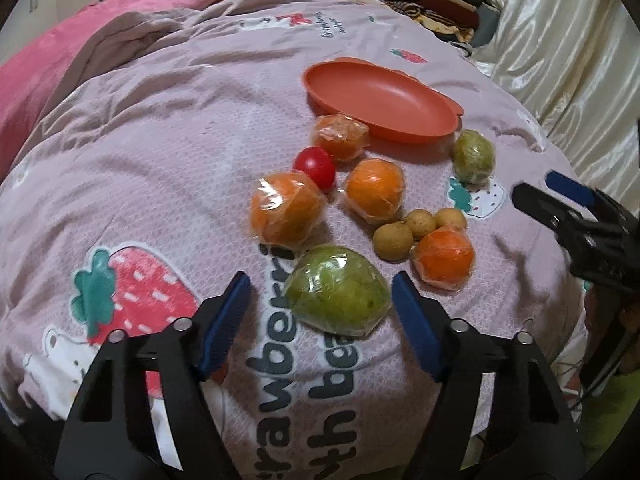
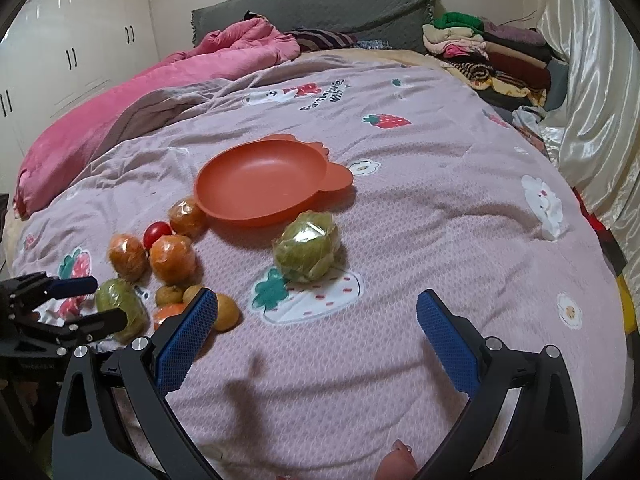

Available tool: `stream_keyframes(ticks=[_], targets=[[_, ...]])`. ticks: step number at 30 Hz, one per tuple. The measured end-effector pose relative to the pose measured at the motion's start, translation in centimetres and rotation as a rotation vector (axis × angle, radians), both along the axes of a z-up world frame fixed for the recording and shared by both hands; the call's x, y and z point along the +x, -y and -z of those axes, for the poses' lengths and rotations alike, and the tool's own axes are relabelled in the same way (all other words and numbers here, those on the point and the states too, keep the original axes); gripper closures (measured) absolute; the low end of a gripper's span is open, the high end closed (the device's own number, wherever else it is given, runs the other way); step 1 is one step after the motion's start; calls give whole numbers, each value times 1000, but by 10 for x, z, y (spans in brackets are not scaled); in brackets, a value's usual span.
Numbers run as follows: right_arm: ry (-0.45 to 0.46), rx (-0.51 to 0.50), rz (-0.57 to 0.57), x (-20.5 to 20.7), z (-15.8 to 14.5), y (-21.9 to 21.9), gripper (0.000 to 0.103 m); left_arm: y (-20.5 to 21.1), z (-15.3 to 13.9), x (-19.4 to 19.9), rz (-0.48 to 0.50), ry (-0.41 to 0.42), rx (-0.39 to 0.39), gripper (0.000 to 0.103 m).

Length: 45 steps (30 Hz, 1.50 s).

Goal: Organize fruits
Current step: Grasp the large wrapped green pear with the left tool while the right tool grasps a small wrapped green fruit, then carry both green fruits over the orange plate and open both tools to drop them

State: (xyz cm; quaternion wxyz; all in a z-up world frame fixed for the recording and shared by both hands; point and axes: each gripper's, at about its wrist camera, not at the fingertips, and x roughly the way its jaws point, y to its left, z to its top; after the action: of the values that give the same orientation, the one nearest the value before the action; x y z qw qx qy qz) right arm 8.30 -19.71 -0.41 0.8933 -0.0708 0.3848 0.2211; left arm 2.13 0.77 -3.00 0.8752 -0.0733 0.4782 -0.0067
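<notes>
A large green fruit in clear wrap [image 1: 340,292] lies on the strawberry-print bedspread between the blue pads of my left gripper [image 1: 321,280]. The pads flank it without clamping it, and a gap shows on its left side. Beyond it lie several wrapped oranges [image 1: 374,190], a red tomato [image 1: 316,166] and three small tan fruits [image 1: 420,224]. An empty orange plate [image 2: 260,184] sits farther back. My right gripper [image 2: 318,296] hovers open and empty, short of a second wrapped green fruit [image 2: 306,246] that lies in front of the plate.
A crumpled pink blanket [image 2: 160,80] covers the bed's far left. Folded clothes [image 2: 488,56] are stacked at the far right, beside a shiny cream curtain [image 2: 592,100]. White wardrobe doors [image 2: 80,48] stand at the left.
</notes>
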Motion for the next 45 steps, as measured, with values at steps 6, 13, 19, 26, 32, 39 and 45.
stream_keyframes(ticks=[6,13,19,26,32,39,45], targets=[[-20,-8,15,24,4,-2,4,10,8,8,45,-20,24,52],[-67,-4,1,45,14,-10,4,8,12,12,54,-17,20,54],[-97,14,-33,54,21,-17,21,3,10,10,58,-7,-18,54],[-129,35,-86,55,28,-20,54,1,-1,4,70,17,-49,55],[-134,81,-103,54,27,-12,60,0,-18,5,71,49,-67,55],[-115,113,-103,47,15,-1,65,-3,-38,21,86,74,-63,55],[-79,121,-126,43,0,3,66,-5,-44,44,89,77,-66,55]])
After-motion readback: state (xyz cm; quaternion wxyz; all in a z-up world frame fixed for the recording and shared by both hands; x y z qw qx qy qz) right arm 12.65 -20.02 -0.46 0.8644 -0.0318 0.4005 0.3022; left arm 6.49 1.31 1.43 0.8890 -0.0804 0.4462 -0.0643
